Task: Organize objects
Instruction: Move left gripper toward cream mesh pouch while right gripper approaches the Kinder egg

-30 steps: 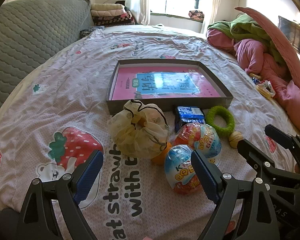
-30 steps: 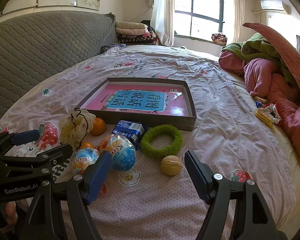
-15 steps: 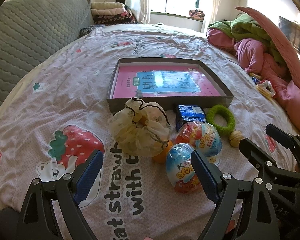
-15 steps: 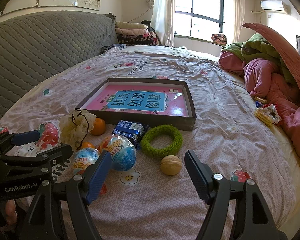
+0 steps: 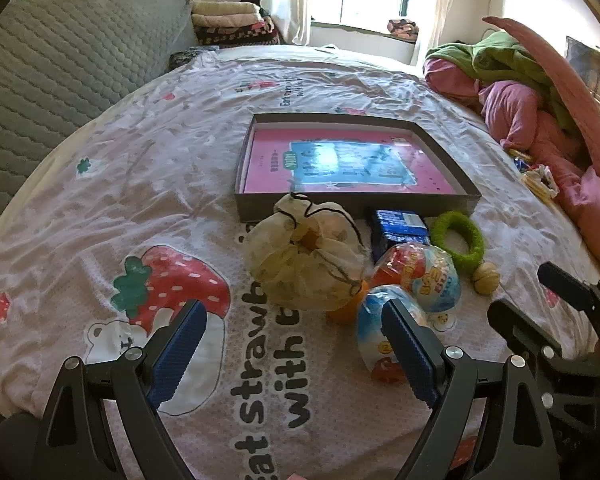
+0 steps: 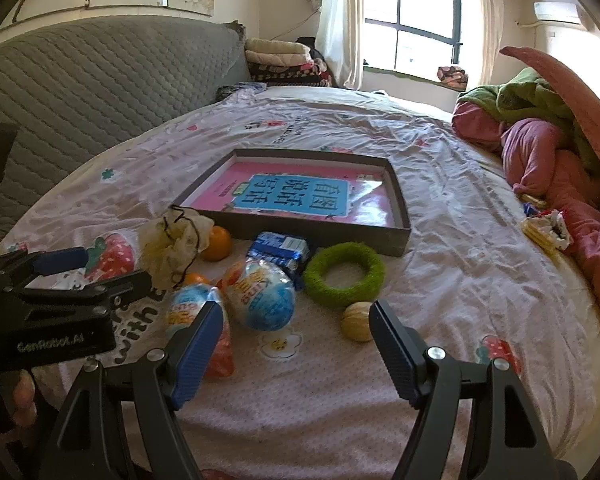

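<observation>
Scrunchie (image 5: pixel 306 264), eggs (image 6: pixel 260 294) crowd before tray (image 6: pixel 324 236) — grippers apart.

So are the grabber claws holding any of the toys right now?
No. The left gripper and right gripper are both open and empty, above the bed, with the toy eggs lying loose.

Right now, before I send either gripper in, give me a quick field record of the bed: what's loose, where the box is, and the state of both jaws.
box: shallow grey box, pink book inside
loose items: green ring, walnut, blue packet, two foil eggs, mesh pouch, orange
position: all clustered on the sheet in front of the box
left gripper: jaws open, empty
right gripper: jaws open, empty
</observation>
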A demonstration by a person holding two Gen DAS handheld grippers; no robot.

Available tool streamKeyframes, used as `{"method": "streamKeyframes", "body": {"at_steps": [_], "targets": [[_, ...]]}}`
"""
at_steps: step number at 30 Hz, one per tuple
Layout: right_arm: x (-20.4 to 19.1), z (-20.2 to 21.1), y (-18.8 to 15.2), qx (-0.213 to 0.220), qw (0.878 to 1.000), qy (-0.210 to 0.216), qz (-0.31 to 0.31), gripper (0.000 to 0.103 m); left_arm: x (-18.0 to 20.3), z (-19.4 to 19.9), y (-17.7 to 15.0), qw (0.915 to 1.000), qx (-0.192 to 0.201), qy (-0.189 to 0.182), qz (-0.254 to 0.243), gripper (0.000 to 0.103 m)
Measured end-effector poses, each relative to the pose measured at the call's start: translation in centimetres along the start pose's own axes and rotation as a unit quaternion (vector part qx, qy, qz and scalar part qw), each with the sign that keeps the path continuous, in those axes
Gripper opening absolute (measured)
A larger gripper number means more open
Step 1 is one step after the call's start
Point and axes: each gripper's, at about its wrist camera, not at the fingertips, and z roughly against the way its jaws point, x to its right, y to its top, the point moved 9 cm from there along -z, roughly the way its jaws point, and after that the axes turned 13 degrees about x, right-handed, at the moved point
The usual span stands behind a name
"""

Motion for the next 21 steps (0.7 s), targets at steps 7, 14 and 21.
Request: {"method": "streamKeyframes", "body": {"at_steps": [7,14,21], "targets": [[-1.6,0.1,-0.8,-0.013,1.000,0.027,0.008,0.075,-0.3,0.0,-0.1,1.0000,-0.002,0.000,0.002,0.090],[-2.9,-0.1,-1.7,-0.029,0.998,0.049,0.013,0.075,-0.8,-0.2,-0.2,0.9999,-0.008,0.001,0.009,0.090],[-3.8,-0.6,-2.4,-0.043,0.997,0.065,0.009,0.075,-1.4,-0.6,-0.2,0.9998,-0.011,0.001,0.015,0.090]]}}
